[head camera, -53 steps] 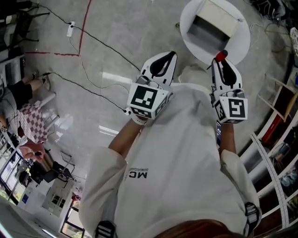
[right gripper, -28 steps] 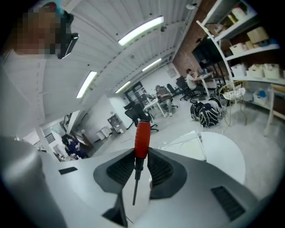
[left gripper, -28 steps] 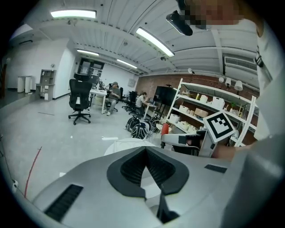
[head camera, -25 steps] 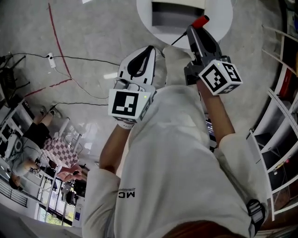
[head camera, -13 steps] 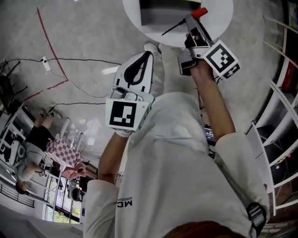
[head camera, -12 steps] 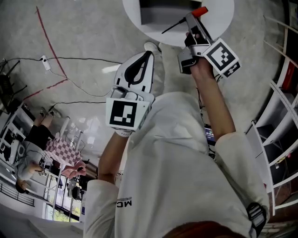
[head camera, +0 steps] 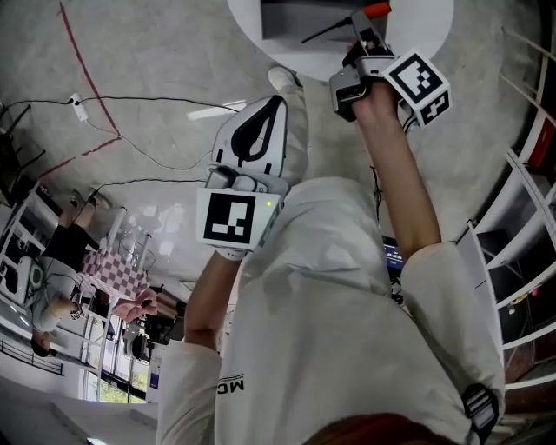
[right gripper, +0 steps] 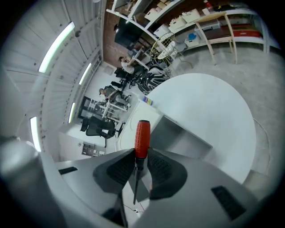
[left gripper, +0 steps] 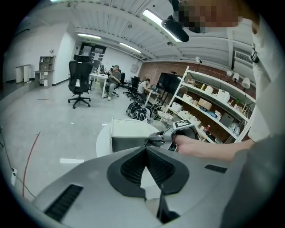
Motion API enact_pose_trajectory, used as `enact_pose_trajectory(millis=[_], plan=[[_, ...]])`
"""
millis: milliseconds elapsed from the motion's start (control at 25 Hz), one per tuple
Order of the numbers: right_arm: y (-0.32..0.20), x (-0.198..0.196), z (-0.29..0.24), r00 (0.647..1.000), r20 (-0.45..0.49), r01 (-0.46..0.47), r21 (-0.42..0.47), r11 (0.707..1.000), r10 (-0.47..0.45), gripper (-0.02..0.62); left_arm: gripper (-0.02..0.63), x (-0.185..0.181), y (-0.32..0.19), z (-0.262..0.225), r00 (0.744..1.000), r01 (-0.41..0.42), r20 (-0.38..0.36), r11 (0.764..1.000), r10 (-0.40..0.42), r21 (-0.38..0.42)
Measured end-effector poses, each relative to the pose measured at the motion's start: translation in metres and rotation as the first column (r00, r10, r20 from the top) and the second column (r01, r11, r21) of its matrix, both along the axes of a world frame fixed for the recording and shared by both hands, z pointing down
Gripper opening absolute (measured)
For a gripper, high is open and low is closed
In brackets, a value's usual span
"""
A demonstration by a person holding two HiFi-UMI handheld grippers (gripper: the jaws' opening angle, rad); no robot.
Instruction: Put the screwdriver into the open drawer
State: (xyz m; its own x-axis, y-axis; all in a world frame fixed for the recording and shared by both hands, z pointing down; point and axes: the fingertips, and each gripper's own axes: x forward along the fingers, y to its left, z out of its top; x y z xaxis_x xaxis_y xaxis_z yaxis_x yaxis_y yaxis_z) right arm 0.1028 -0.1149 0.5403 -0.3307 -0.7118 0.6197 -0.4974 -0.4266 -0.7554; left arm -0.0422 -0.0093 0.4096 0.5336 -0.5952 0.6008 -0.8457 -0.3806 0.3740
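Screwdriver (right gripper: 142, 133) held, apparently over drawer (right gripper: 182, 136).

one print (head camera: 233, 384) is legible: the letters "mc" on the front of the person's white shirt (head camera: 347, 313), seen upside down in the head view. the left gripper (head camera: 276, 104) and the right gripper (head camera: 360, 19) each carry a marker cube (head camera: 231, 219) with black-and-white square code patterns, which cannot be read as characters.
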Motion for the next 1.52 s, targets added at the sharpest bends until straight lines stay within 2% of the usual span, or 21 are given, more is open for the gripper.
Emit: enact_pose_trajectory(millis=[600,840,1080,1360,1520], plan=[[-0.004,0.014,0.057,0.997,-0.044,-0.071,-0.179,0.981,0.064,0.144,0.009,0.002,-0.012,0.032,1.000,0.009,0.011,0.999,-0.008,-0.041],[-0.007,0.007,0.066,0.996,-0.058,-0.077,-0.235,0.969,0.065,0.144,0.009,0.000,-0.017,0.035,1.000,0.014,0.009,0.999,-0.013,-0.046],[-0.007,0.010,0.072,0.994,-0.083,-0.098,-0.318,0.943,0.075,0.144,0.009,-0.002,-0.016,0.039,1.000,0.012,0.028,0.999,-0.011,-0.049],[-0.013,0.011,0.078,0.994,-0.088,-0.091,-0.369,0.925,0.063,0.146,0.009,0.000,-0.024,0.040,0.999,0.026,0.024,0.999,-0.025,-0.048],[-0.015,0.008,0.088,0.994,-0.074,-0.102,-0.425,0.900,0.078,0.144,0.009,-0.001,-0.030,0.040,0.999,0.053,0.012,0.997,-0.053,-0.062]])
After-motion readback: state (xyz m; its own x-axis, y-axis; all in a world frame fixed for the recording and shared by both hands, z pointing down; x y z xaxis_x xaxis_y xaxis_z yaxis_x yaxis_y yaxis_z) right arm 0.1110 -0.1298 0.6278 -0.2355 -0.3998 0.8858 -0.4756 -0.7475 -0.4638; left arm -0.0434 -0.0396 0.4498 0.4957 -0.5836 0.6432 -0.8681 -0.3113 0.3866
